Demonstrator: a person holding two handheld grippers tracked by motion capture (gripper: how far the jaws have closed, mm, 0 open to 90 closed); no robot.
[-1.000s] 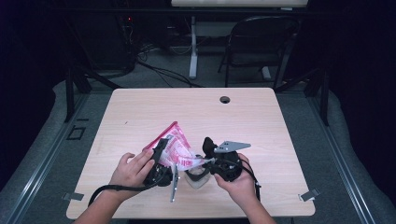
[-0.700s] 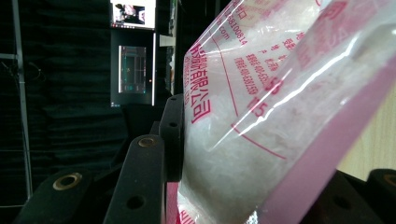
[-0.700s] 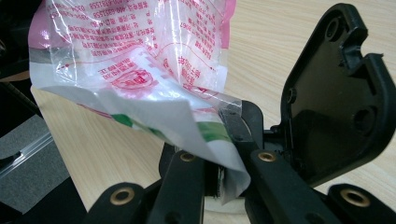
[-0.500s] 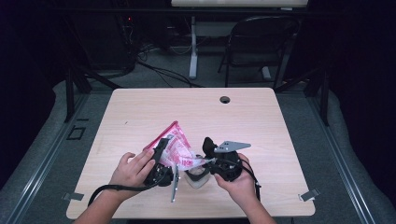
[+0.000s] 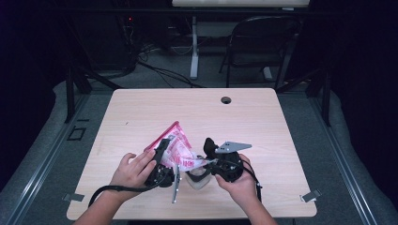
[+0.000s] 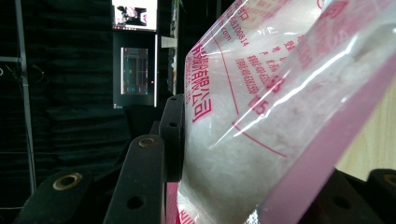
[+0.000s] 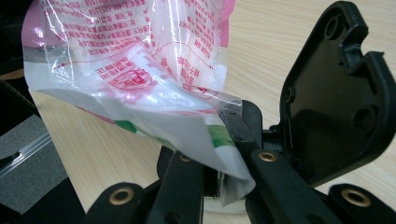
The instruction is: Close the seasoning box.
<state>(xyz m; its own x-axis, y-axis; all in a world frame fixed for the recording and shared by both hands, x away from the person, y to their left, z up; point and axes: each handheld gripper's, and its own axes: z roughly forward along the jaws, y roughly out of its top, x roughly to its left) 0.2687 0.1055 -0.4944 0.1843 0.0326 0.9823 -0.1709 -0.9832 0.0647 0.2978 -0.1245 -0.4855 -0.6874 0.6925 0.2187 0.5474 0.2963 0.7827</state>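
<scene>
step: both grippers hold one pink-and-clear plastic bag [image 5: 176, 149] above the near part of the tabletop [image 5: 263, 122]; reads as stretching or opening the bag between them
left gripper [image 5: 162, 157]: jaws clamped on the bag's bulky left side, set fairly wide because the bag is thick there
right gripper [image 5: 217, 161]: jaws pinched nearly together on a thin flat edge of the film at the bag's right end
bag position: held off the wood, spanning the gap between the two hands, pink corner pointing away from the person
next move: my guess is a pull apart or a peel of the edge; needs the right pinch to stay tight on slick film and the left clamp not to slip off the soft fill; slow, even tension
risk: film tears at the pinched edge or slides out
high view: gives the overall layout, both hands, cable trailing left
left gripper view: shows white fluffy content behind red print, pressed against the jaw
right gripper view: shows the pinch point itself, film edge caught between the closed jaws, plus a green patch on the bag
</scene>
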